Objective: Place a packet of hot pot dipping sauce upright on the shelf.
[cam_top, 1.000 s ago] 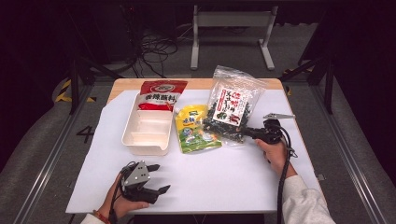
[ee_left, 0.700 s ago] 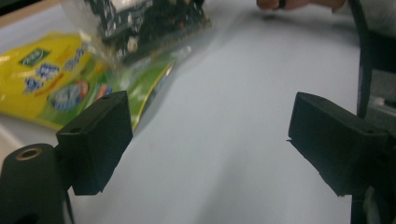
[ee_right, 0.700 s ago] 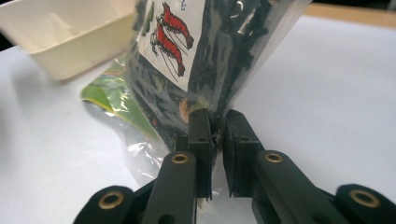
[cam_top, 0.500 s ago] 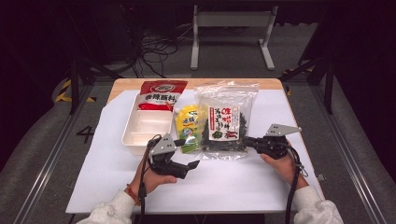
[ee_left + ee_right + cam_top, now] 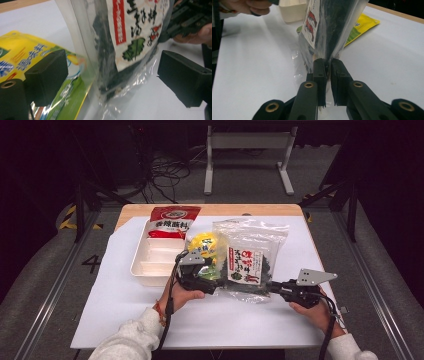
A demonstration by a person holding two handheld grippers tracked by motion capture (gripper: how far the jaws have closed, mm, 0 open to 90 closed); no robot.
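The right tongs [image 5: 326, 65] are clamped on the near edge of a clear bag of dark dried seaweed [image 5: 248, 261], their two black pads pinching the plastic seam between them in the right gripper view. The bag stands tilted up from that pinched edge over the white surface [image 5: 125, 320], with its white label bearing red and black print facing up toward the high camera. It sits at the middle of the surface, slightly right of centre, and its left side overlaps a yellow and green snack packet [image 5: 204, 245] that lies flat just beside it.

The left tongs [image 5: 112, 75] stand wide apart, having just been opening. In the left gripper view the seaweed bag's lower corner hangs in the gap between the pads without either pad pressing on it, and the yellow packet lies behind the left pad. In the high view the left hand [image 5: 182, 295] holds its tool at the bag's near left corner, just in front of the packet.

Left of the packet is a cream tray [image 5: 142, 270] with dividers. A red pouch [image 5: 172, 220] with white lettering lies at the tray's far end.
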